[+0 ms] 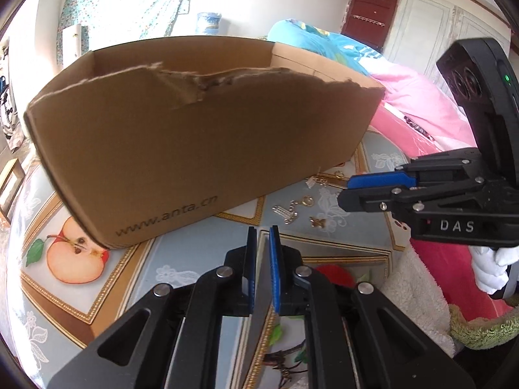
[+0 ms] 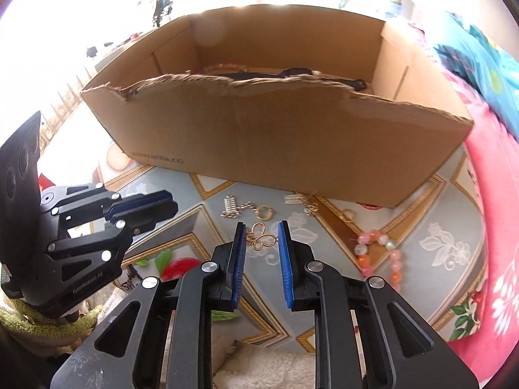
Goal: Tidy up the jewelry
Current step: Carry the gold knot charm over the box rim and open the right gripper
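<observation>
A torn-edged cardboard box (image 2: 275, 149) sits toward the far side of the surface (image 2: 438, 259), which wears a fruit-and-lace patterned cloth. From the right wrist view we can peek over its ragged front wall: a dark strap-like piece (image 2: 292, 73) lies along the inside, with a hint of pale pink beads (image 2: 223, 65) behind it, though the rest of the floor is hidden. The box's front face carries printed web-address lettering (image 1: 167, 215).

Out on the surface, in front of the box's near wall, the loose jewelry waits. A gold butterfly charm (image 2: 261, 240) lies just ahead of the right tongs (image 2: 261, 256), whose jaws stand a little apart with nothing between the pads. Further toward the box, a silver chain with a gold ring (image 2: 249, 210), and another gold-and-silver piece (image 2: 301, 202) close under the box wall. Toward the right edge, a pink and orange bead bracelet (image 2: 378, 256) curls on the cloth.

The left tongs (image 1: 261, 259) are clenched nearly together, gripping nothing, hovering over the near part of the surface. A white-gloved hand (image 1: 489, 269) holds the right tool.
</observation>
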`<state>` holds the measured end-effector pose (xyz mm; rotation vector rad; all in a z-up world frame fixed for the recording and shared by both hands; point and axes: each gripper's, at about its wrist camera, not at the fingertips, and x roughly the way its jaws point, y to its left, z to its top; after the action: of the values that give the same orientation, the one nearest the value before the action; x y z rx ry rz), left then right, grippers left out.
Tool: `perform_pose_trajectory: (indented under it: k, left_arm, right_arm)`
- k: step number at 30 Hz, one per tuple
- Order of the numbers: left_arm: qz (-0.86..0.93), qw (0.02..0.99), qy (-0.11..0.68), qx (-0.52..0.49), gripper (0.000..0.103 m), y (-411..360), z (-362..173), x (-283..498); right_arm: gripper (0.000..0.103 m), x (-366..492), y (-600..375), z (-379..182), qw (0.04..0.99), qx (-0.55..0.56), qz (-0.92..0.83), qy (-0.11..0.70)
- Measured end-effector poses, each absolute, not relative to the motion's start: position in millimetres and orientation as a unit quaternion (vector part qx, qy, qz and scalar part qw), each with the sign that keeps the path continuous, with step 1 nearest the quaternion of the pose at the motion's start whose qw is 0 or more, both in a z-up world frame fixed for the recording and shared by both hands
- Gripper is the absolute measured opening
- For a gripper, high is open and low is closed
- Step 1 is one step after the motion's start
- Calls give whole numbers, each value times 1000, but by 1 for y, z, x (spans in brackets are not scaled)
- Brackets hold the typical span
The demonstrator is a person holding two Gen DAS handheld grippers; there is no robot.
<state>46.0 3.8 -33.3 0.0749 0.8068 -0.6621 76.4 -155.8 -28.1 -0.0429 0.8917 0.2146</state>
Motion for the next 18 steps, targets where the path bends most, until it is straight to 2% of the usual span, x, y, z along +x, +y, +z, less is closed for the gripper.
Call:
perform_pose_trajectory:
  k: [9, 13, 18]
  left_arm:
    - [-341, 848, 388, 116, 8, -56, -38, 46]
    - [-330, 844, 399, 143, 22, -71, -40, 47]
    - [-308, 847, 401, 164, 23, -82, -40, 47]
  right_arm:
    - [18, 61, -189, -31, 905, 23, 95, 414]
    - [18, 68, -193, -33, 905, 42, 102, 410]
    - [18, 72, -198, -36, 907, 50, 110, 405]
